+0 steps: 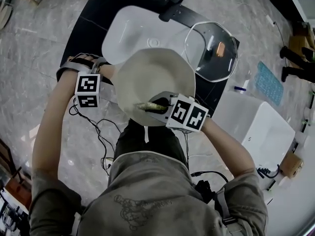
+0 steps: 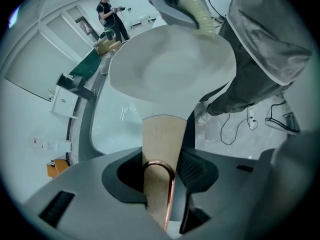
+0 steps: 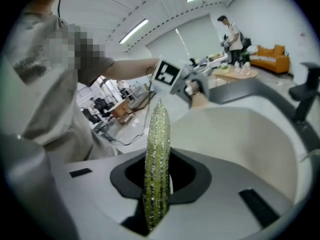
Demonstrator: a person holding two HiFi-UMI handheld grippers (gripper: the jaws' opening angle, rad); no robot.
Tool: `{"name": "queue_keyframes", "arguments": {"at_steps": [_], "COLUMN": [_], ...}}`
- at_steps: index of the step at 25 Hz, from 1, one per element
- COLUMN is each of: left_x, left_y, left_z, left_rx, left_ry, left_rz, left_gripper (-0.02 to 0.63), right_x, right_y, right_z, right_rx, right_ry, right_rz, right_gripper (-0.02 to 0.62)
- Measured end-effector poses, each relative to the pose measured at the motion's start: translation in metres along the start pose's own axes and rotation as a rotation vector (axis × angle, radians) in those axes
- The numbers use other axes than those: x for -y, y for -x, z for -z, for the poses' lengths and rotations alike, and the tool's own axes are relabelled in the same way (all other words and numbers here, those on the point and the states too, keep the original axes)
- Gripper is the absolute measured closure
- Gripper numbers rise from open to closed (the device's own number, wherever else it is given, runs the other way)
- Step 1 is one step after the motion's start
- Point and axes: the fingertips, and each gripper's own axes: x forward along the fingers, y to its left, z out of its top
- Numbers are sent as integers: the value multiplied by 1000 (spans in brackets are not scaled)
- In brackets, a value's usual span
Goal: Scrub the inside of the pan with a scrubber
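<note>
The cream pan (image 1: 152, 77) is held up over the sink, tilted toward me. My left gripper (image 1: 109, 75) is shut on its pale wooden handle (image 2: 161, 144), which has a copper loop at its end. My right gripper (image 1: 161, 107) is shut on a green glittery scrubber (image 1: 149, 105). The scrubber lies at the pan's near rim, against the inside wall. In the right gripper view the scrubber (image 3: 156, 154) stands up between the jaws, with the pan's inner wall (image 3: 245, 134) to its right. From the left gripper view, the scrubber (image 2: 197, 11) shows at the pan's (image 2: 170, 69) far edge.
A white sink (image 1: 129, 31) set in a black counter lies under the pan, with a black faucet (image 1: 174, 1) behind it. A glass lid (image 1: 211, 50) rests on the counter to the right. A white bin (image 1: 258, 127) stands at the right. Cables trail on the floor.
</note>
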Motion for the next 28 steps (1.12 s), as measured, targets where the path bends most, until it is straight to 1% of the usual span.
{"name": "queue_keyframes", "arguments": {"at_steps": [2,3,5,6,8,10,12,15,18,24,26,28], "left_x": [-1,-1,-1,-1,-2,-2,-2,-3,-2,0,0,1], "left_y": [0,0,0,0,0,0,0,-1,1,2,1,2], "left_z": [0,-1,-1,-1,-1,-1,-1,-2,-2,-2,-2,-2], "left_rx": [5,6,7,6,4,3,2,7,12,14,14,12], "left_ry": [2,3,4,3,2,2,1,-1,2,7,8,10], "left_rz": [-5,-7,-10,-11,-14,-15,-16,-20,-21,-16,-17,-16], "left_gripper": [425,425,425,425,425,425,425,425,425,426,428,426], "right_x": [39,60,96,111,135,154,170,185,192,190,183,171], "right_y": [25,37,59,68,78,77,70,61,48,6,-9,-25], "right_z": [-17,-22,-27,-28,-28,-22,-13,-4,0,12,15,20], "right_rx": [52,58,37,26,12,-16,-66,-97,-102,-143,-161,-196], "right_ry": [17,38,100,125,138,136,145,152,164,193,217,251], "right_rz": [215,335,558,649,780,867,936,1003,1017,932,882,810], "right_gripper": [520,520,520,520,520,520,520,520,520,520,520,520]}}
